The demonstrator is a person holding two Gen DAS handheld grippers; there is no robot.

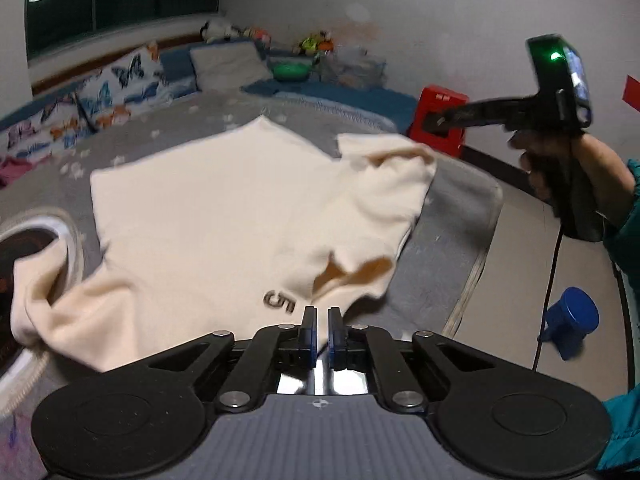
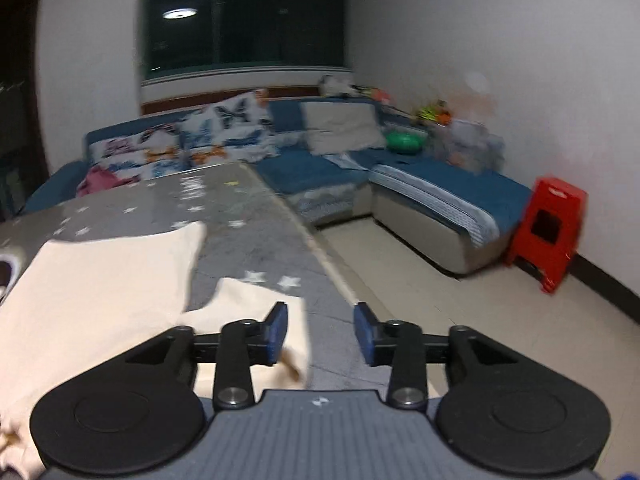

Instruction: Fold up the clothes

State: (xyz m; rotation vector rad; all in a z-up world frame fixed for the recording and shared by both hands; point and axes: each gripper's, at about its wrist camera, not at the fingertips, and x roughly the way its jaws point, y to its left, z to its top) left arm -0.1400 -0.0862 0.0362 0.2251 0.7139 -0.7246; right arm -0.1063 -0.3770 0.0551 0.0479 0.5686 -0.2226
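My left gripper (image 1: 319, 312) pinches the cream T-shirt (image 1: 224, 208) at its near hem; my right gripper (image 2: 320, 330) gapes empty just right of its sleeve (image 2: 256, 304), nearer the table's (image 2: 256, 240) right edge.

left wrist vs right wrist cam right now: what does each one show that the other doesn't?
Left wrist only: the left gripper, its fingers shut at the cream shirt's near edge by a printed "5"; the right gripper held in a hand above the table's far side; a blue stool on the floor.

Right wrist only: the right gripper's own open fingers, nothing between them; the full window.

Both: the cream shirt on the grey star-print table cover, the blue sofa, the red stool.
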